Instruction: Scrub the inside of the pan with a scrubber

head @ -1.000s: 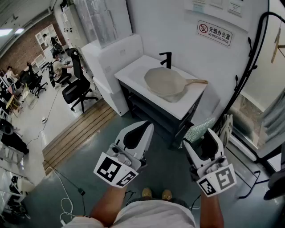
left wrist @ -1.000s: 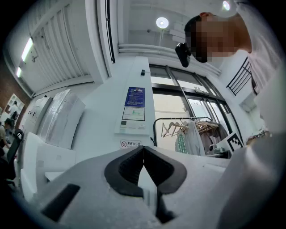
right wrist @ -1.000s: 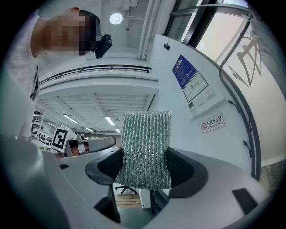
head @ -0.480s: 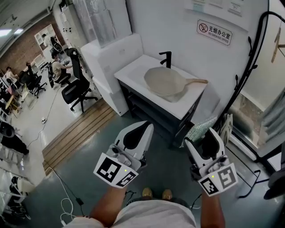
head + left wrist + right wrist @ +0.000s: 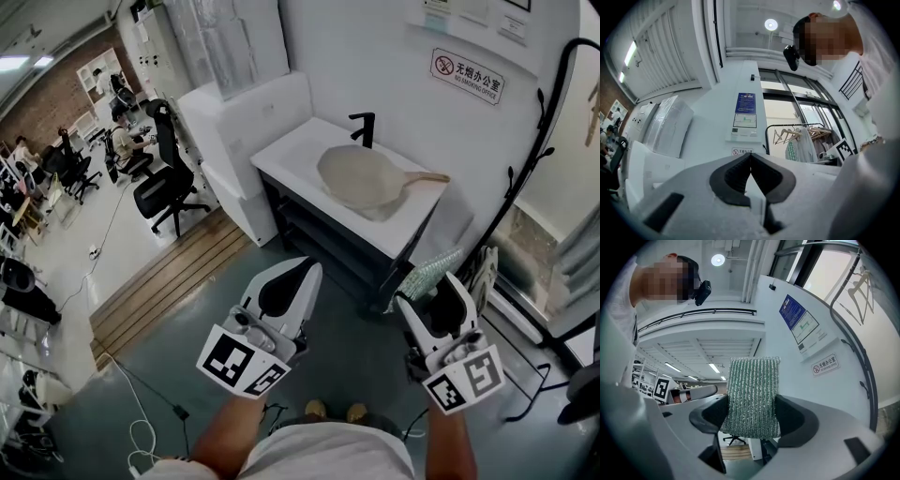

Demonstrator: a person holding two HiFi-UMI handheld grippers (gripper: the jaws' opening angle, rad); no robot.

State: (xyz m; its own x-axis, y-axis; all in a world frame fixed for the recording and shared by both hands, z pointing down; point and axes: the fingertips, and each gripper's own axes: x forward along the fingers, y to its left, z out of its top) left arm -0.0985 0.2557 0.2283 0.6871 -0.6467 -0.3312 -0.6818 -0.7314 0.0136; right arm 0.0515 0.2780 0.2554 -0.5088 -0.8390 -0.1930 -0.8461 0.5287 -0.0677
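A beige pan [image 5: 361,176] with a wooden handle [image 5: 427,177] lies in the white sink counter [image 5: 291,150] ahead, by a black tap [image 5: 364,127]. My right gripper [image 5: 433,281] is shut on a green ribbed scrubber [image 5: 424,272], which stands up between its jaws [image 5: 753,396]. My left gripper [image 5: 284,281] is shut with nothing in it; its dark pads [image 5: 736,176] meet at the tips. Both grippers hang low in front of the person, well short of the counter and pointing upward.
A white appliance [image 5: 244,112] stands left of the counter. A black cable [image 5: 525,159] runs down the wall on the right, with a no-smoking sign [image 5: 467,75] above. Office chairs [image 5: 169,187] and desks fill the far left. A wooden strip [image 5: 169,281] crosses the floor.
The head view has shifted slightly, so the counter and pan sit a little further right and lower. Both grippers stay in nearly the same place, the right one a touch lower.
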